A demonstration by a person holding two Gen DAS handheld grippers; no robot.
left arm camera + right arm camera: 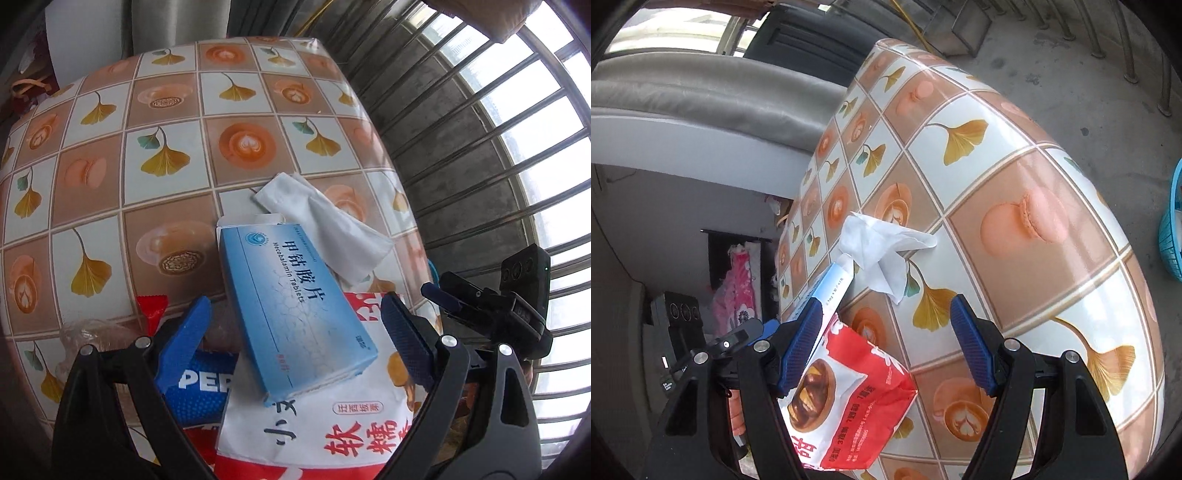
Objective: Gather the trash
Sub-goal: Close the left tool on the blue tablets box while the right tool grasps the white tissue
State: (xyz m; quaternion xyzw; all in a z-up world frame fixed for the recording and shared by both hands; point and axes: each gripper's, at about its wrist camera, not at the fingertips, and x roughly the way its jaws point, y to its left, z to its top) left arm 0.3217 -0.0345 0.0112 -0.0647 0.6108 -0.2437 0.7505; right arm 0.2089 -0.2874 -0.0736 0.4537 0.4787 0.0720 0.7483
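Left claw (295, 332) and right claw (882, 347) both gape wide, empty, over the table (110, 206); nothing collected: pill box (291, 306) at 6 o'clock, tissue (325, 225) at 3, snack bag (849, 402) beneath.

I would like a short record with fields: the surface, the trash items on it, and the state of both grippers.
surface: table with a tile-pattern cover
items: blue medicine box, white tissue, red and white snack bag, blue Pepsi wrapper
stacking: box lies on snack bag
left gripper: open, around the box
right gripper: open, holding nothing
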